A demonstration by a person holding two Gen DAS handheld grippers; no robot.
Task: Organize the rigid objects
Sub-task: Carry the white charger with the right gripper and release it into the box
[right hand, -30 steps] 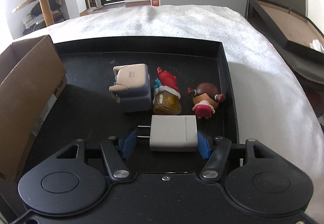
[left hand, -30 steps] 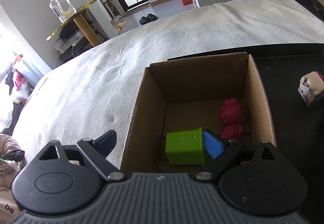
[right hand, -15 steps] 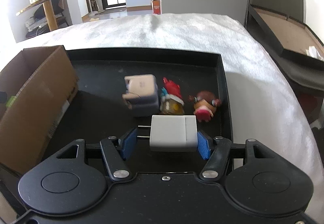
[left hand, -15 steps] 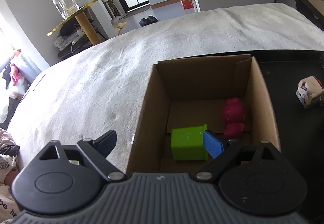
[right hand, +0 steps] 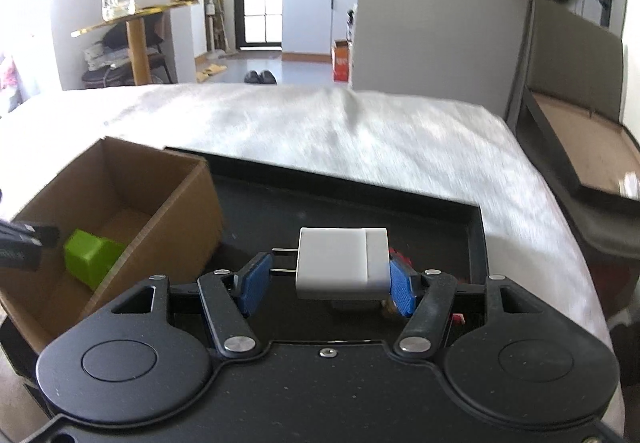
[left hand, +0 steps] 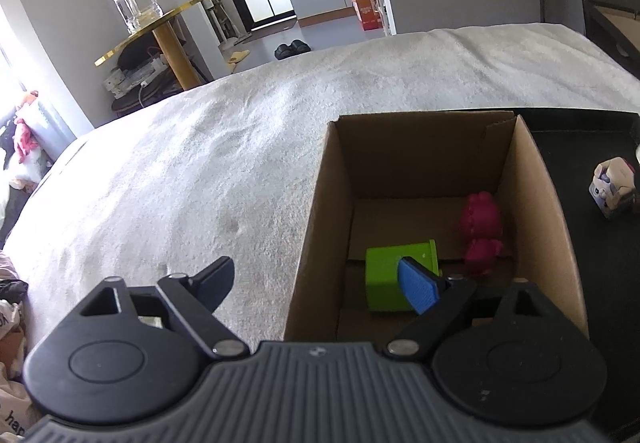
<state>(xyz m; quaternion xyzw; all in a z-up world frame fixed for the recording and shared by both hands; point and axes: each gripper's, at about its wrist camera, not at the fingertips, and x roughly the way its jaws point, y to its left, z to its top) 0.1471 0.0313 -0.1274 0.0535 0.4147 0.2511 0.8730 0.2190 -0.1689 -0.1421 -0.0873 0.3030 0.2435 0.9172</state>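
White charger [right hand: 343,263], prongs pointing toward the cardboard box [right hand: 176,203], is held off the black tray [right hand: 476,239] by the right gripper [right hand: 326,281], whose blue pads [right hand: 401,289] press one on its prongs and one on its far end. It sits just beside the box's open top, on the tray side. Inside the box lie a green block [left hand: 394,279] and a pink figure [left hand: 482,231] near the wall closest to the tray. The left gripper [left hand: 320,283] is spread wide and holds nothing, straddling the box wall farthest from the tray. A boxy tan figure [left hand: 612,187] stands on the tray beyond the box, which rests on a white bed [left hand: 240,163].
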